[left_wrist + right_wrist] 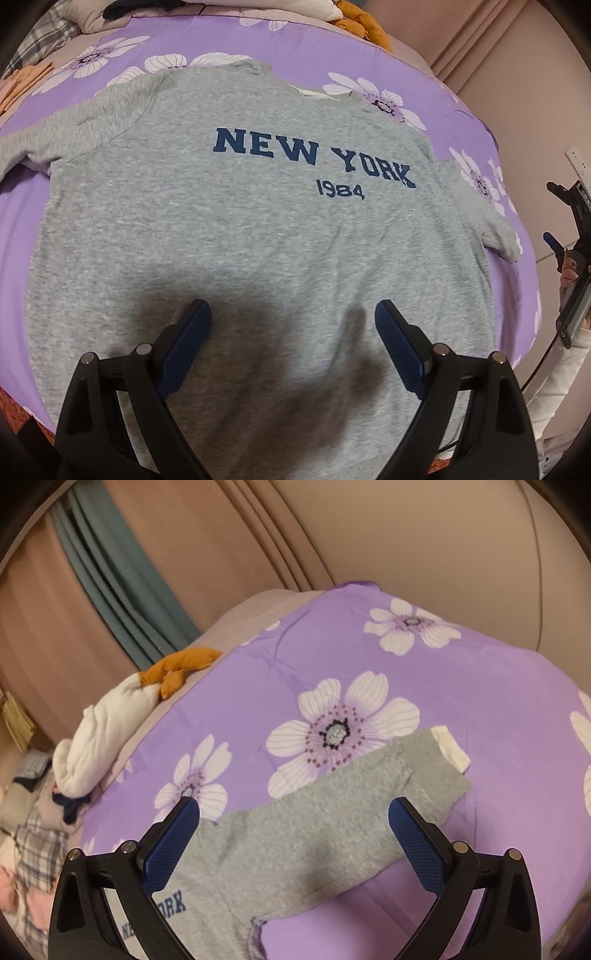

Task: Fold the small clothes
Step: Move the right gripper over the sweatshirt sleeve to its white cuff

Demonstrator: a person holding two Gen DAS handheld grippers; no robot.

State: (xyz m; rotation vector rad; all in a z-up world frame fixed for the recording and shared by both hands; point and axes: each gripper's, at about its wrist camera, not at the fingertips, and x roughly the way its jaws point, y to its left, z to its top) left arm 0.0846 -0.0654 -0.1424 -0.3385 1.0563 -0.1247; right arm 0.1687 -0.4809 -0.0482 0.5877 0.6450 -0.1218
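A bed with a purple flowered cover (155, 206) carries a grey sweatshirt (258, 229) spread flat, print up, neckline at the far side. The left gripper (293, 314) hangs over its lower body near the hem, jaws wide and empty. The right gripper (293, 816), jaws also wide and empty, sits over the outstretched sleeve (332, 827), which runs away to its right toward the white cuff (452, 749), so that hand looks nearer for folding it in.

sweatshirt (229, 236) — matt grey fleecy knit | bedsheet (480, 686) — smooth purple cloth | left tool (293, 314) pads — ribbed blue rubber
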